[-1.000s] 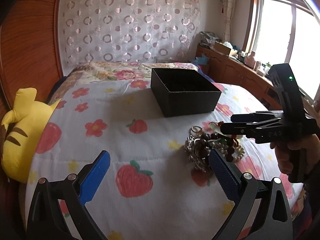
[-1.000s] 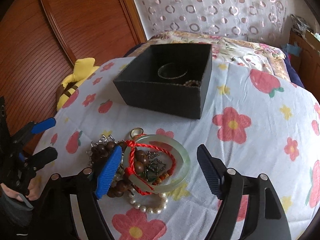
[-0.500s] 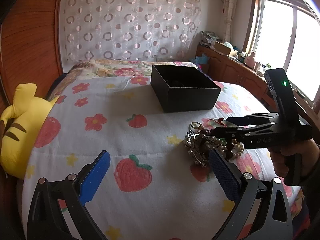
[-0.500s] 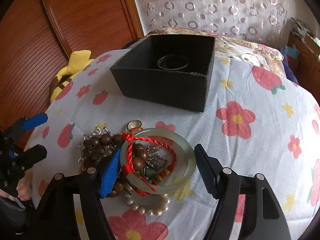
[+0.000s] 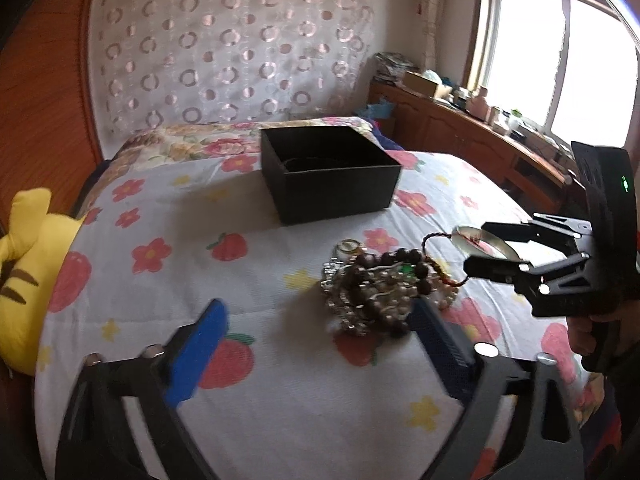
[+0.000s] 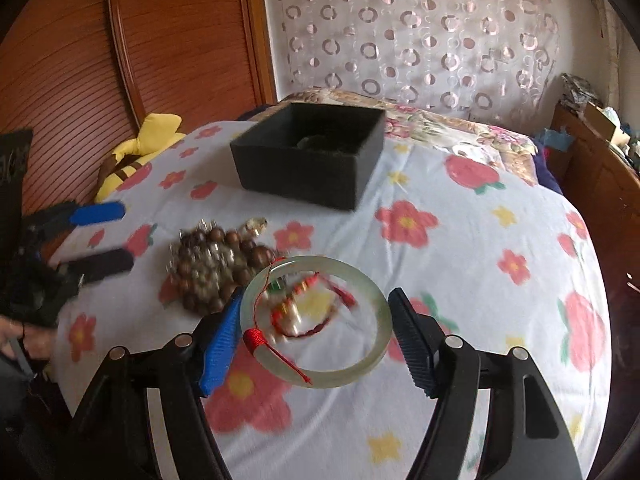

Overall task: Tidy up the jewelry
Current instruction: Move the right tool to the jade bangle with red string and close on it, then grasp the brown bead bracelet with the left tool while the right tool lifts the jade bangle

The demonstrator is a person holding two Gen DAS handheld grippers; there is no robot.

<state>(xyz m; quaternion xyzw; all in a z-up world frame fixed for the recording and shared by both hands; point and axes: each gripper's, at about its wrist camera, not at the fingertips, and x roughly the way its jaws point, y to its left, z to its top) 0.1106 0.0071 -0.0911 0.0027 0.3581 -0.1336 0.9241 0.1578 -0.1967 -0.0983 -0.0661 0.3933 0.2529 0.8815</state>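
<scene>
A pale green jade bangle (image 6: 316, 322) with a red cord hangs between my right gripper's (image 6: 316, 332) fingers, lifted above the bedspread; it shows in the left wrist view (image 5: 486, 242). The red cord (image 5: 436, 256) trails down to the jewelry pile. The pile of brown beads, silver chains and pearls (image 5: 376, 292) (image 6: 218, 260) lies on the flowered bedspread. The black open box (image 5: 328, 172) (image 6: 308, 152) stands behind it with a bracelet inside. My left gripper (image 5: 320, 348) is open and empty, just in front of the pile.
A yellow plush toy (image 5: 24, 276) (image 6: 132, 156) lies at the bed's left edge beside the wooden wardrobe (image 6: 100, 60). A wooden cabinet (image 5: 472, 140) with clutter runs under the window at right. The patterned curtain (image 5: 224, 48) hangs behind the bed.
My right gripper has closed on the jade bangle and lifted it up and away from the pile, with the red cord trailing. The left gripper has moved slightly closer to the pile.
</scene>
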